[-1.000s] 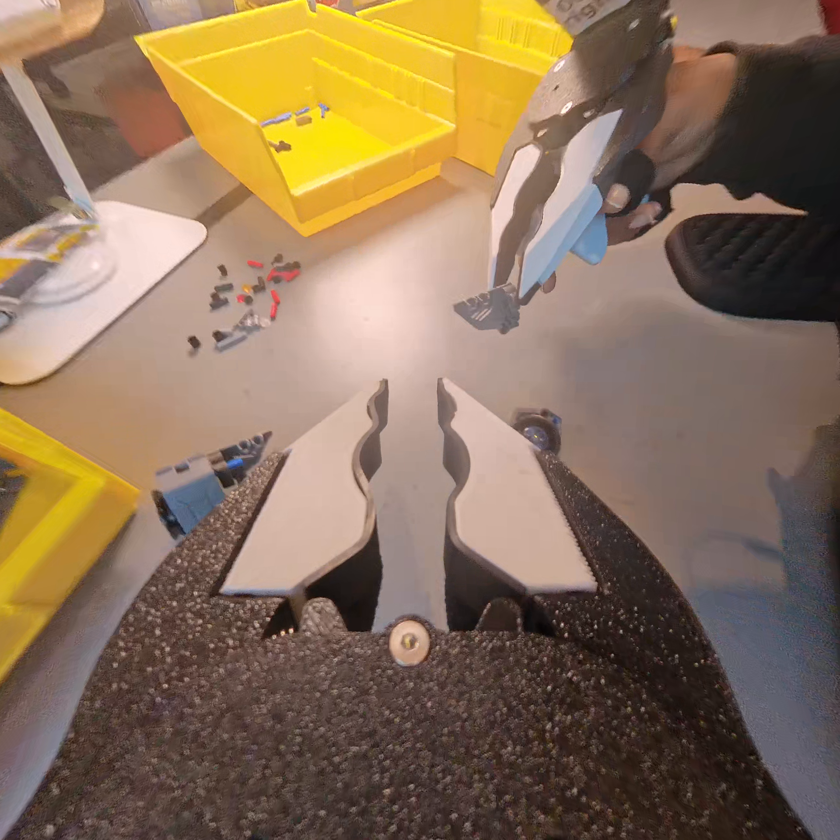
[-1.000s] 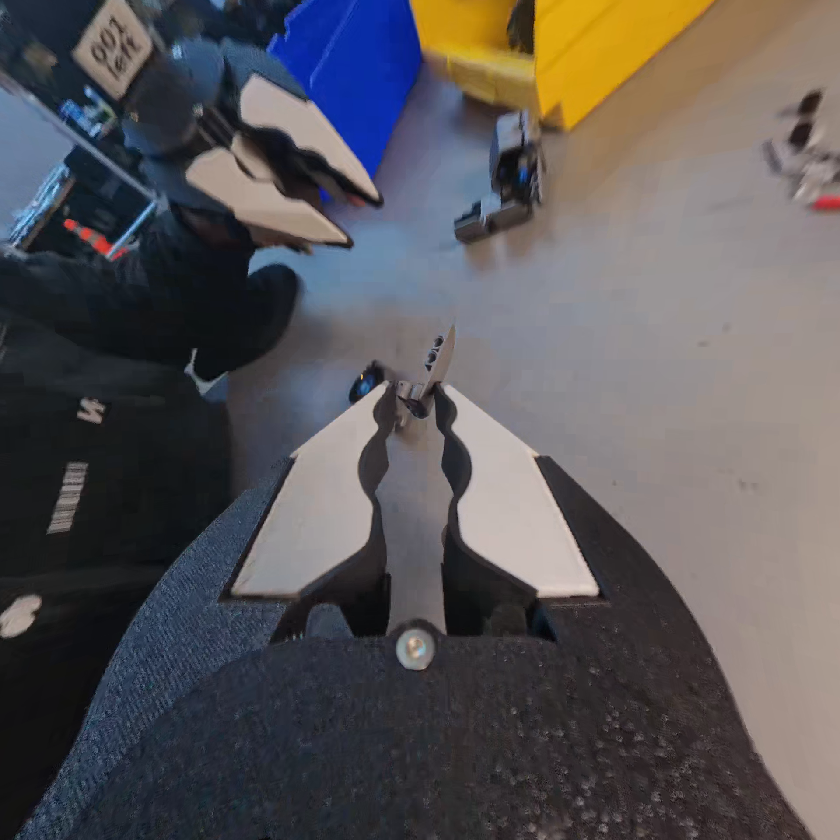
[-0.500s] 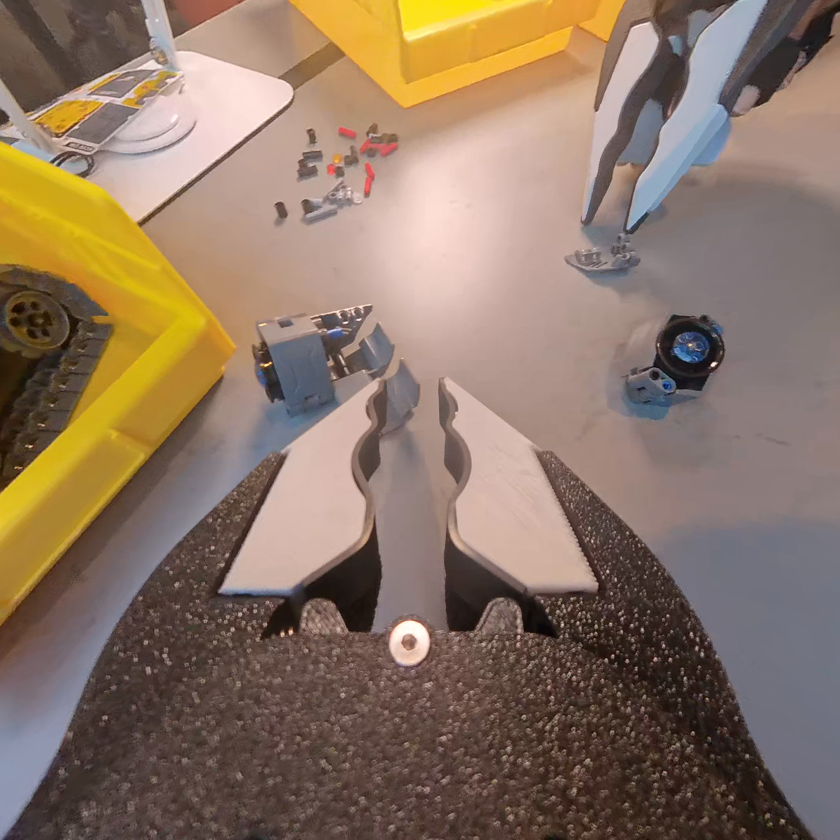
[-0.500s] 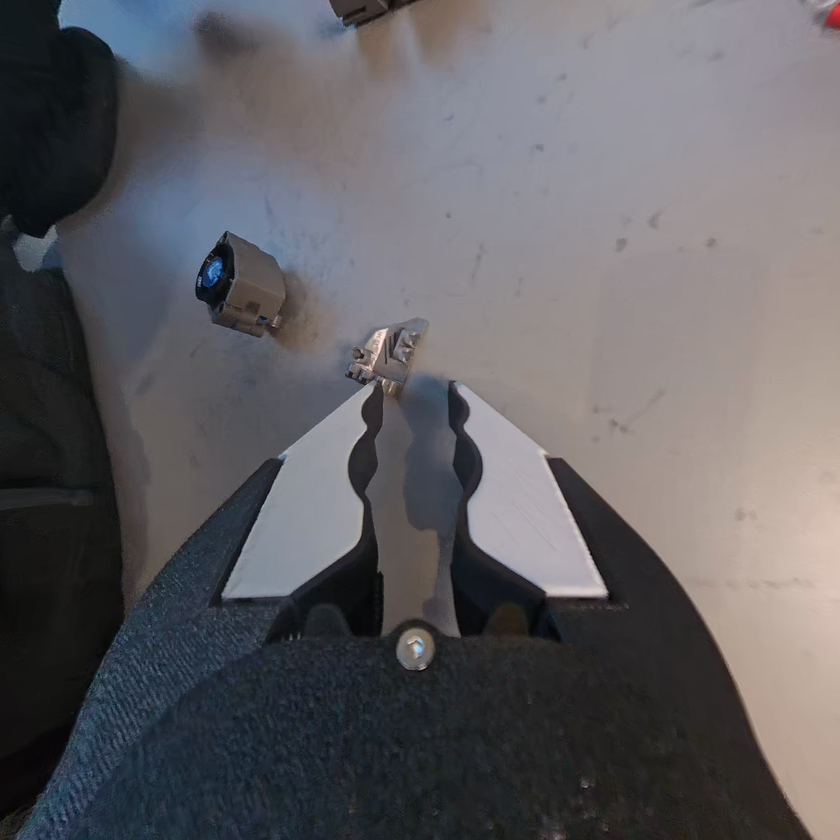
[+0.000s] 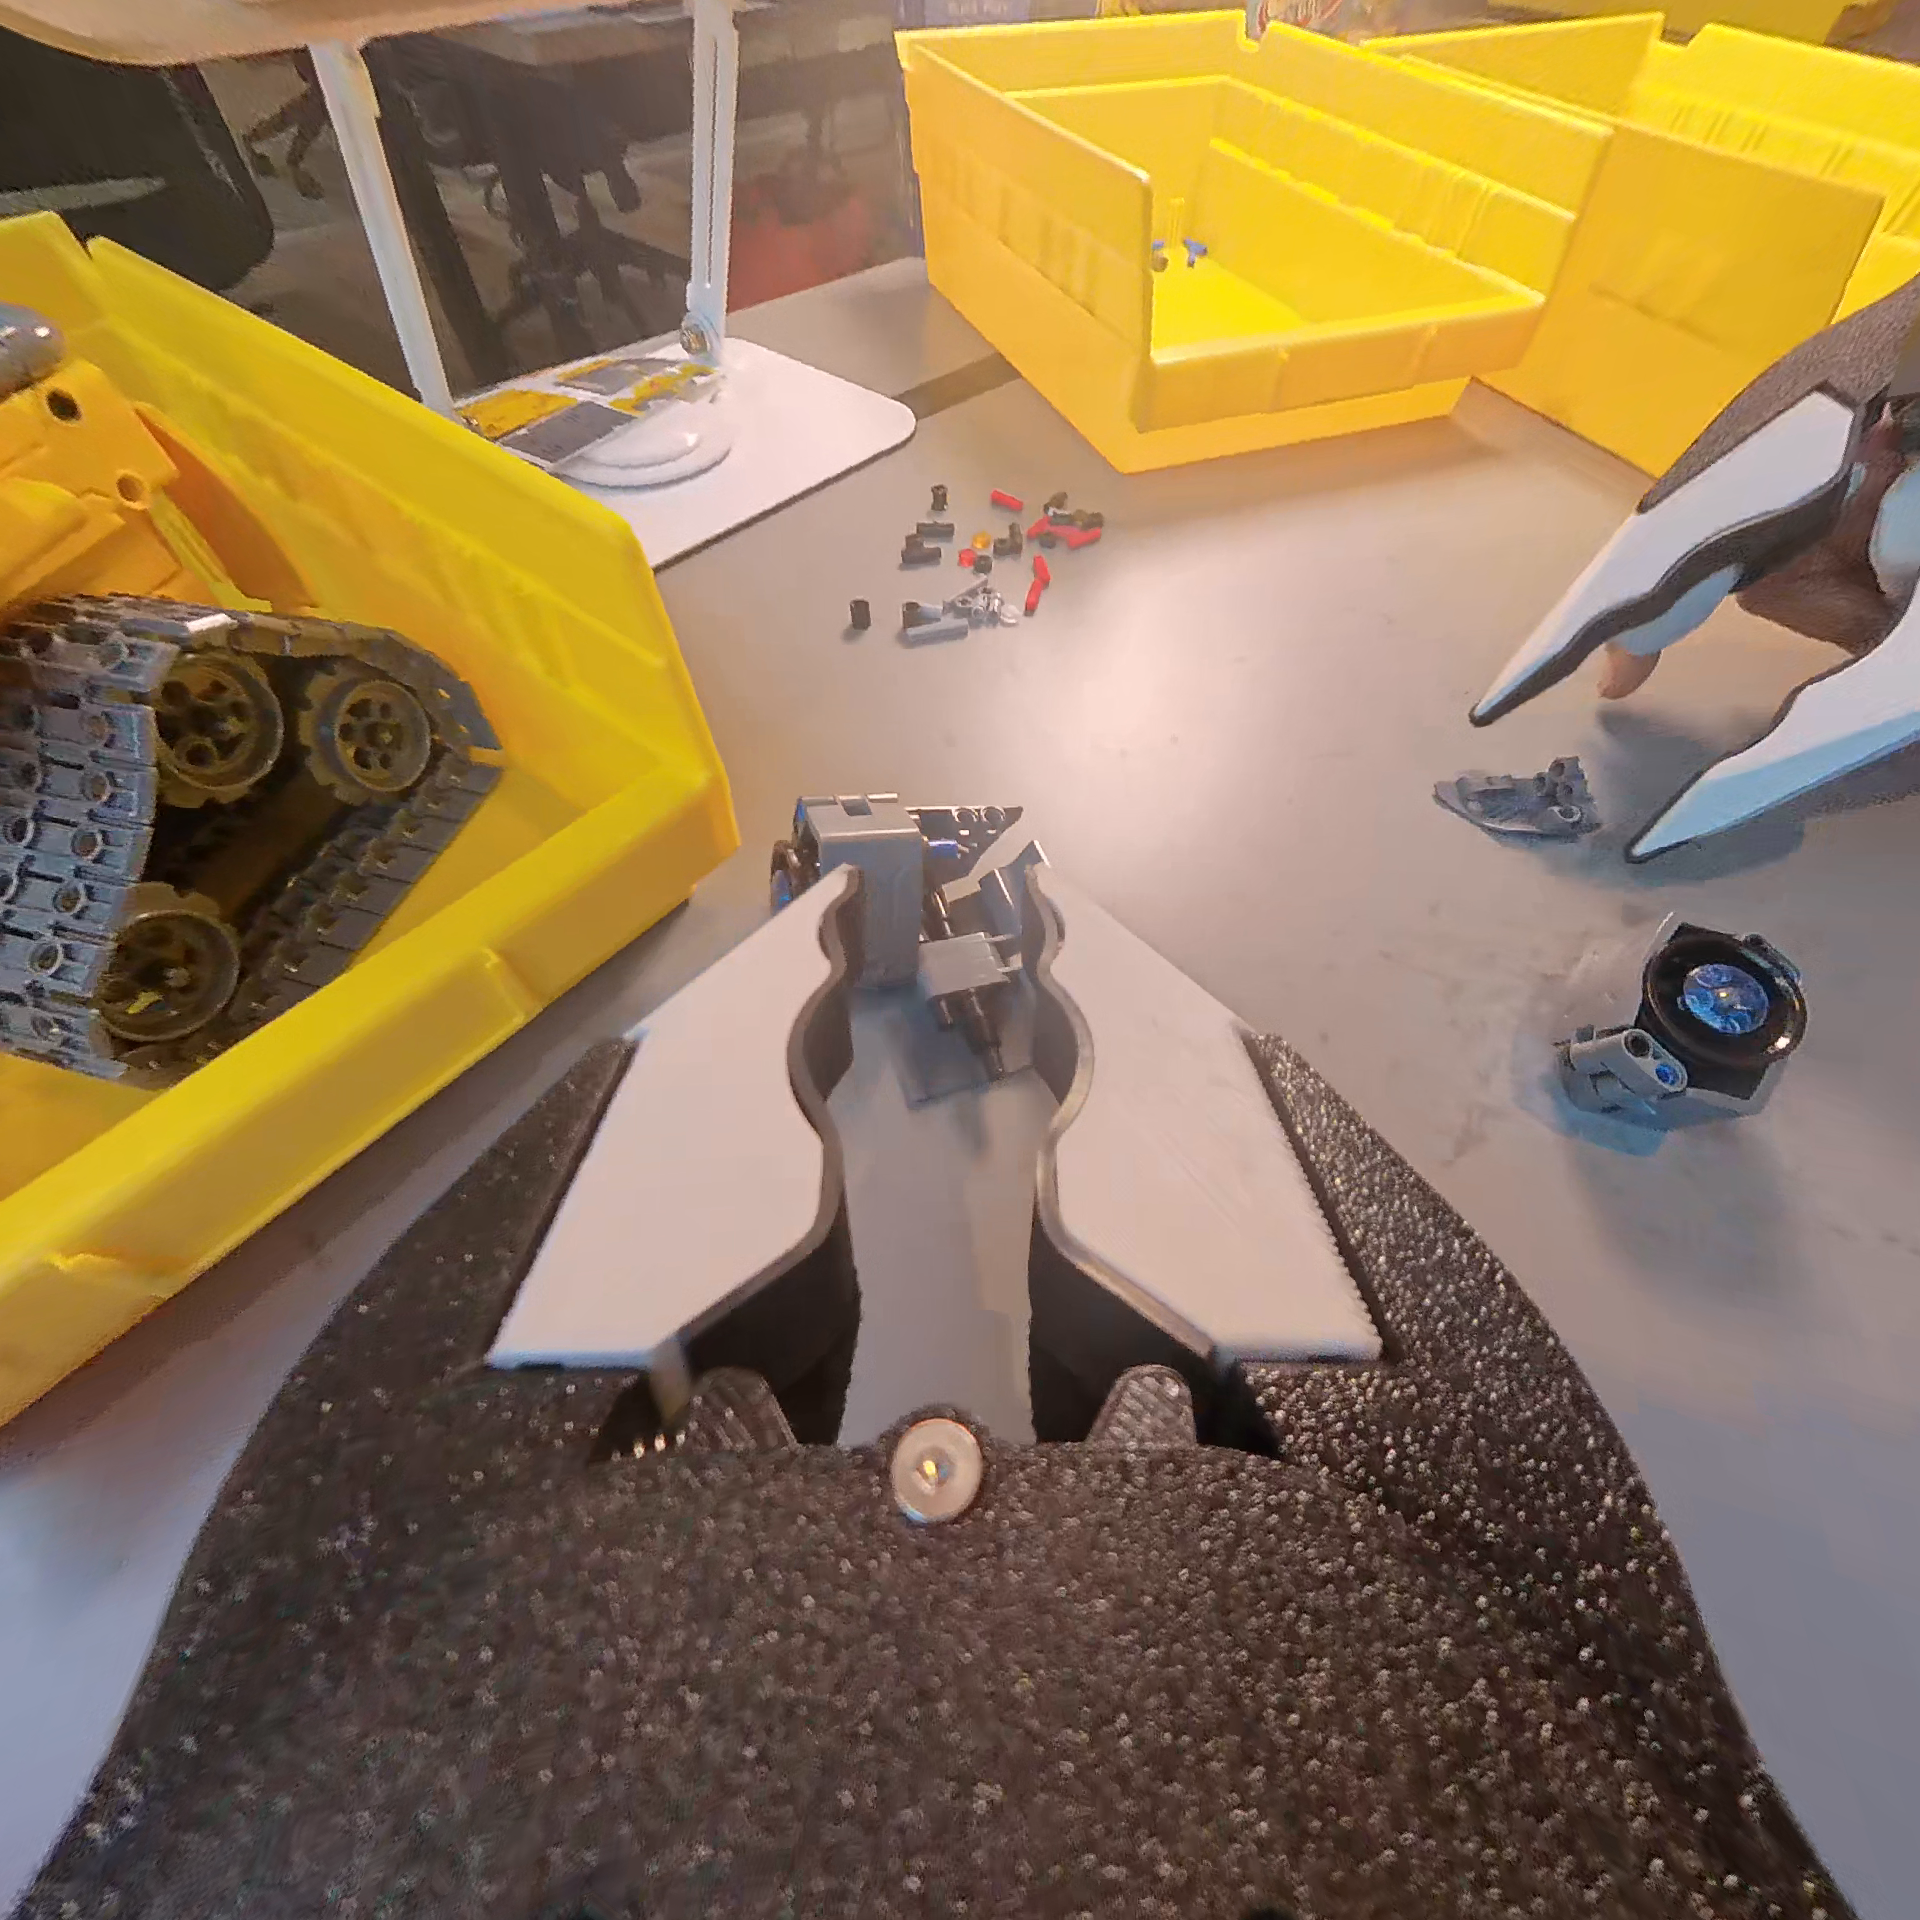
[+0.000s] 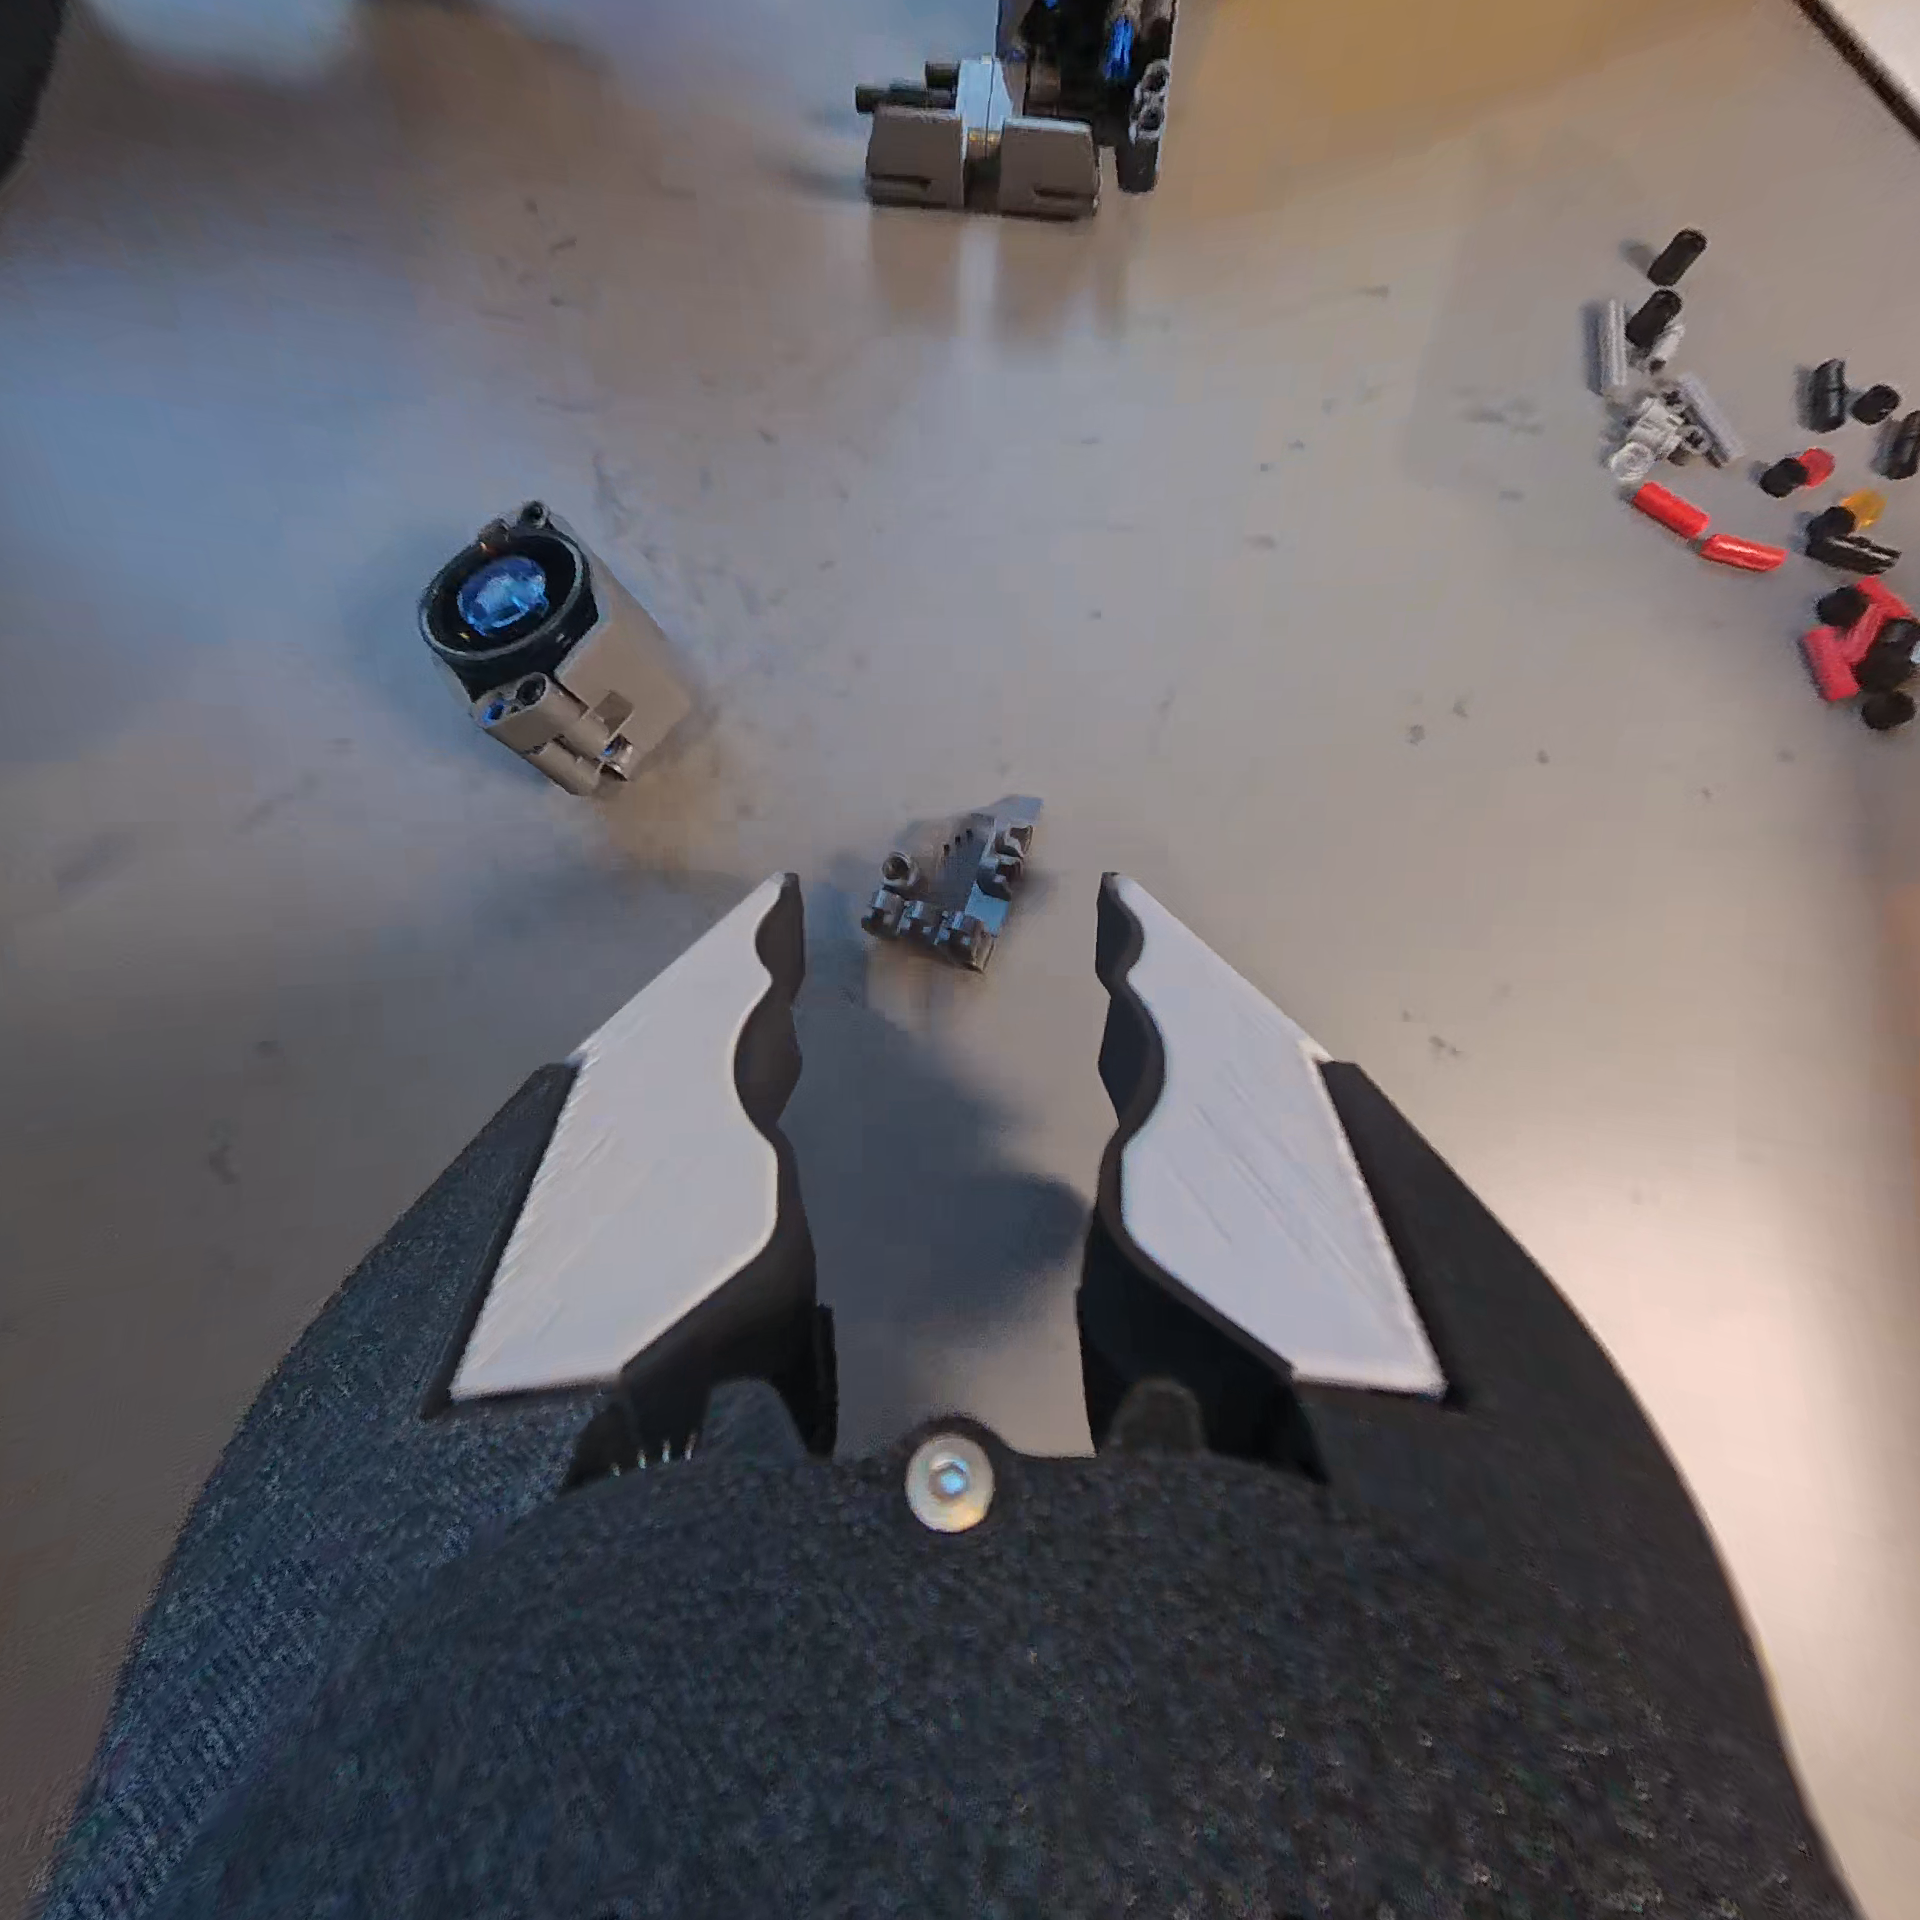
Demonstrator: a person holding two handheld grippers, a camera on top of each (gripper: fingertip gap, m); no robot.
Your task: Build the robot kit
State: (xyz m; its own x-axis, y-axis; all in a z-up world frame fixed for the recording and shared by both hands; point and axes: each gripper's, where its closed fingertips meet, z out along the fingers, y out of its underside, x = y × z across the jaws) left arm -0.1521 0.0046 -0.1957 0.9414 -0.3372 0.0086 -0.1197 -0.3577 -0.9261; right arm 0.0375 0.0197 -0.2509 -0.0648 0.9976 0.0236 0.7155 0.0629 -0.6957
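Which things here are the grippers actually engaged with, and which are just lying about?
At the grippers: left gripper straddles grey brick assembly; right gripper, open, over small dark grey piece.
Lying about: blue-lensed block, loose pins, yellow bin, tracked model.

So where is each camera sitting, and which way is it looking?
Left wrist view: rides on the left gripper, looking forward along its fingers at a grey brick assembly between them; a yellow bin sits alongside, and the right gripper and a bit of the hand holding it show farther off.
Right wrist view: rides on the right gripper, looking down at the table and a small grey piece between its open fingers.
Both show that piece, the blue-lens part and the scattered small pieces.
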